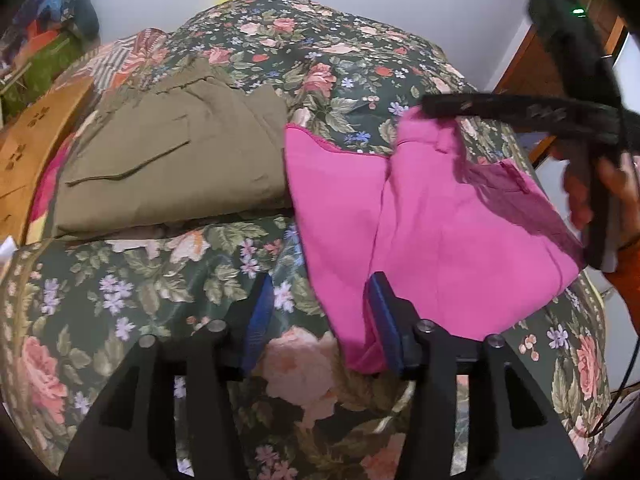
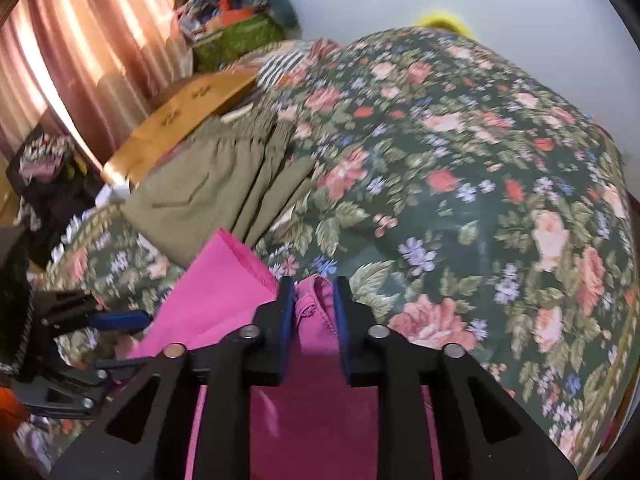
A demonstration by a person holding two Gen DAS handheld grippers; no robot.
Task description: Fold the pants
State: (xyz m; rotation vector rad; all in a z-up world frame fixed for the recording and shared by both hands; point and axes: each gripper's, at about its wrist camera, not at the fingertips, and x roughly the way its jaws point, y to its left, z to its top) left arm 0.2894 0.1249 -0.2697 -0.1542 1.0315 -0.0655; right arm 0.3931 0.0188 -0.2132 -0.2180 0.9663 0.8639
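Left tongs [image 1: 318, 320] angled down, open astride pink pants [image 1: 440, 240] edge; right tongs [image 2: 314, 308] clamp waistband.

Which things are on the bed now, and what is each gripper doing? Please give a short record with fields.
surface: floral bedspread
pink pants: partly folded, lying on the bedspread
olive pants: folded, beside the pink ones
left gripper: open, holding nothing; one finger at the pink fabric's edge
right gripper: nearly closed around the pink waistband; firm pinch not certain
background: wooden board, basket of clothes
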